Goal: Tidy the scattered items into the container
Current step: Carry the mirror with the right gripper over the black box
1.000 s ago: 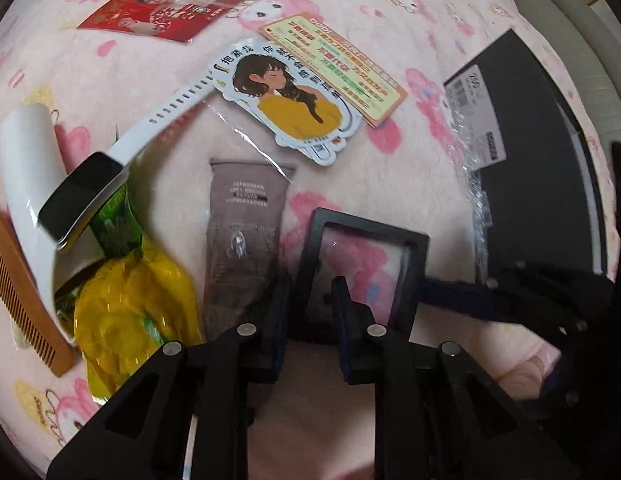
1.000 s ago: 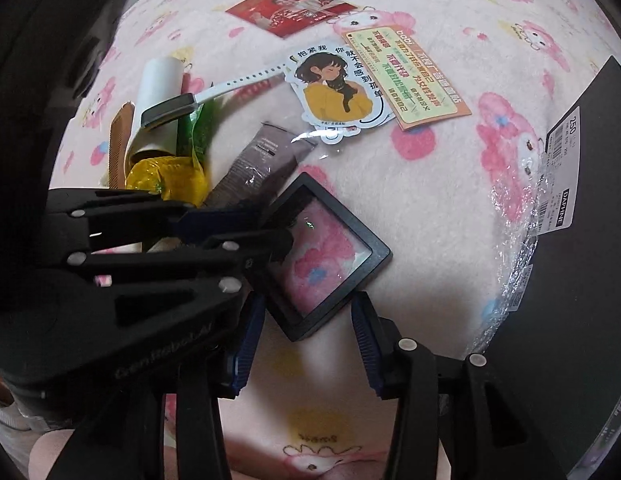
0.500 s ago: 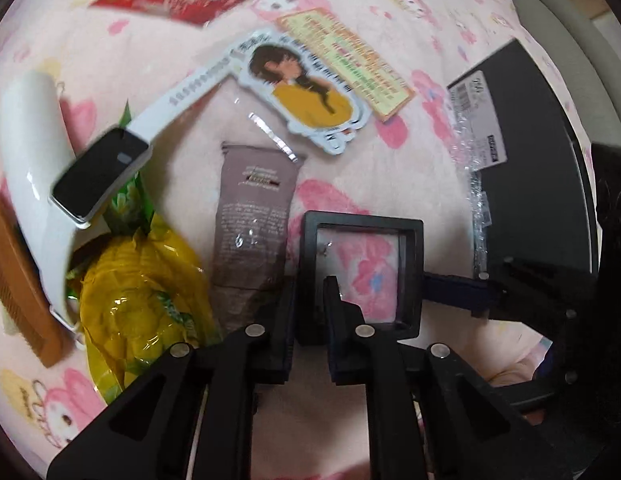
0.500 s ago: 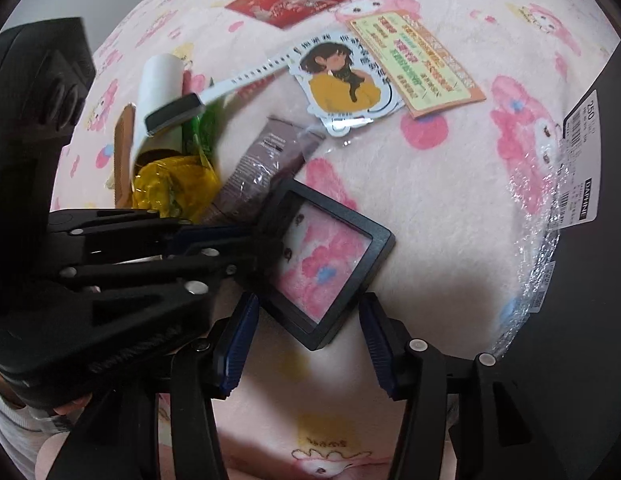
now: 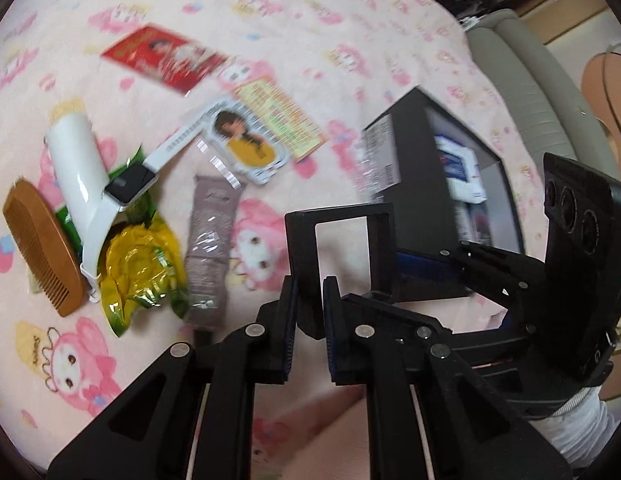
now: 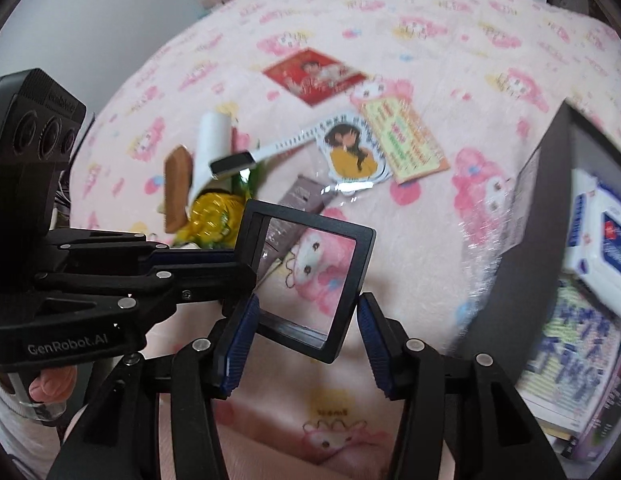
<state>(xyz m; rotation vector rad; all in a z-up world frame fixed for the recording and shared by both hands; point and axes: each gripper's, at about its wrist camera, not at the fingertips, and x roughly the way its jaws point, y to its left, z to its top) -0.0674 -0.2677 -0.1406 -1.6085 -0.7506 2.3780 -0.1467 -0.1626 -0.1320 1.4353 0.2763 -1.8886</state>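
Note:
A black square frame with a clear pane (image 5: pixel 302 248) (image 6: pixel 362 256) is lifted off the pink blanket. My left gripper (image 5: pixel 310 300) is shut on the frame's left edge and also shows in the right wrist view (image 6: pixel 238 264). My right gripper (image 6: pixel 302 328) is open, its fingers on either side of the frame's near corner, apart from it. The black box (image 5: pixel 414 152) (image 6: pixel 550 200) stands to the right and holds a white pack (image 6: pixel 606 236) and booklets.
On the blanket (image 5: pixel 350 20) lie a wooden comb (image 5: pixel 42 252), a white smartwatch (image 5: pixel 130 184) over a white tube (image 5: pixel 78 168), a yellow-green packet (image 5: pixel 138 264), a grey-brown sachet (image 5: pixel 210 240), a girl sticker (image 5: pixel 246 144), a yellow card (image 5: pixel 278 116) and a red card (image 5: pixel 162 56).
My left gripper closed on the frame and raised it off the blanket, tilting it upright. Both grippers rose and the box's inside came into view.

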